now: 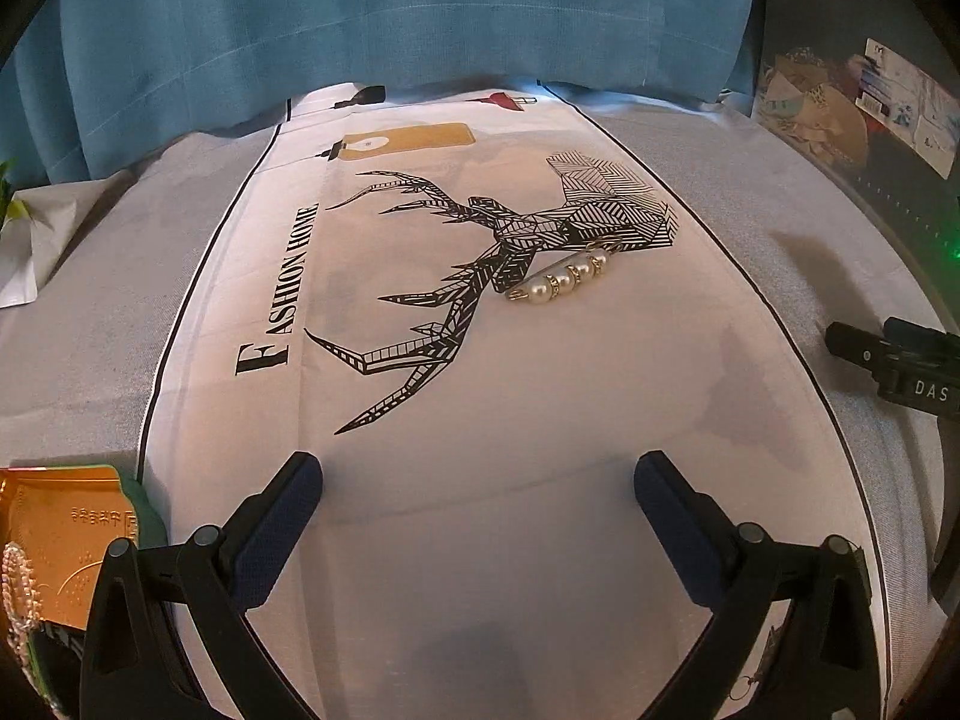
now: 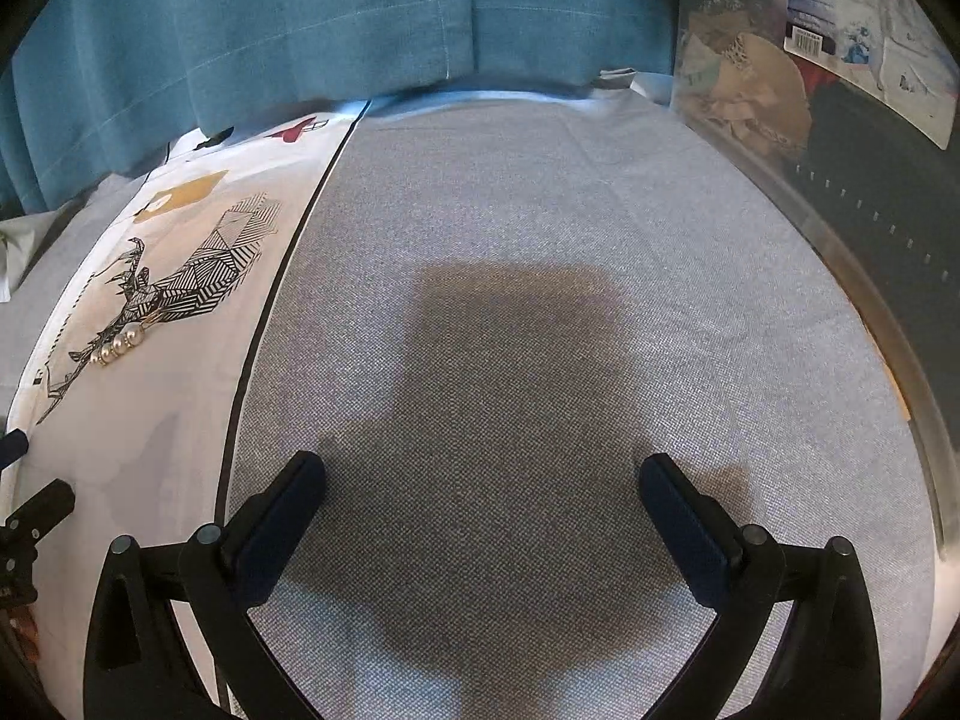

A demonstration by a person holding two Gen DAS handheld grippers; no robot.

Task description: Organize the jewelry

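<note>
A gold pin with three pearls (image 1: 563, 281) lies on a white cloth printed with a black deer (image 1: 480, 252), ahead of my left gripper (image 1: 477, 480), which is open and empty above the cloth. The pearl pin also shows at the far left of the right wrist view (image 2: 120, 346). A gold jewelry box (image 1: 57, 534) with a pearl strand (image 1: 18, 594) sits at the lower left. My right gripper (image 2: 480, 480) is open and empty over the grey tablecloth (image 2: 510, 240). It shows at the right edge of the left wrist view (image 1: 894, 360).
A teal curtain (image 1: 390, 12) hangs behind the table. A clear bin with papers and fabrics (image 2: 810, 90) stands at the right. A white wrapper with green leaves (image 1: 24, 228) lies at the far left.
</note>
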